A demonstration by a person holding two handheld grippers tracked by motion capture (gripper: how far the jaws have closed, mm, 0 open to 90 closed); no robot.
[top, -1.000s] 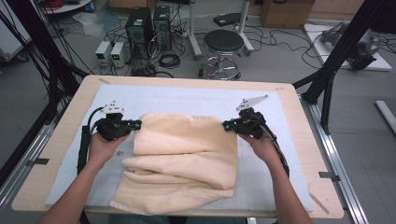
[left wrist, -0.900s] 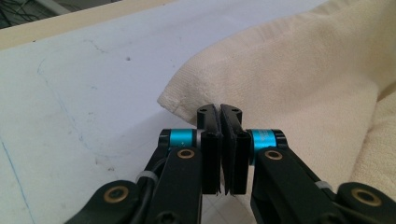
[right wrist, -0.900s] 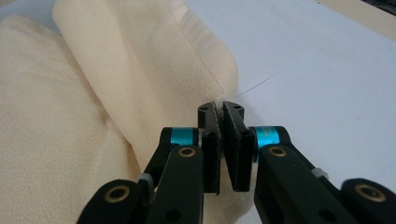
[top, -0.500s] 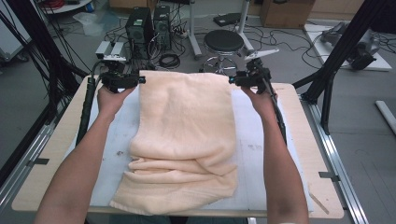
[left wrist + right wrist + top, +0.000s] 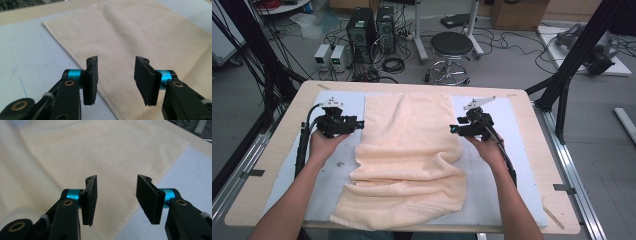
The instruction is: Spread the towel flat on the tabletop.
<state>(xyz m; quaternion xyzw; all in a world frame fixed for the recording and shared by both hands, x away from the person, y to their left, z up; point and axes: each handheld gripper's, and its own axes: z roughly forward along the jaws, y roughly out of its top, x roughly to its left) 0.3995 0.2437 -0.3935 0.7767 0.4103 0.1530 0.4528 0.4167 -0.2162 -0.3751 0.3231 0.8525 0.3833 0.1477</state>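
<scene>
Grey floor with a black stool (image 5: 452,45), computer towers (image 5: 371,25) and cables.

towel (image 5: 409,150): soft matt cream cloth, bit fuzzy
mat (image 5: 339,172): smooth pale sheet
table (image 5: 532,107): light wood rim
pads (image 5: 91,80): matt black, ribbed

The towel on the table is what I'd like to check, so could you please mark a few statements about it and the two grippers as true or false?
1. The towel is cream coloured. True.
2. The left gripper is clamped on the towel's edge. False: its jaws have just been opening and stand apart with nothing pinched between them.
3. The far part of the towel lies spread flat, while the near part is bunched in folds. True.
4. The right gripper is holding a corner in the air. False: its jaws have just been opening, and the cloth lies on the mat beneath.
5. The towel hangs off the table's far edge. False: it ends short of it.
</scene>
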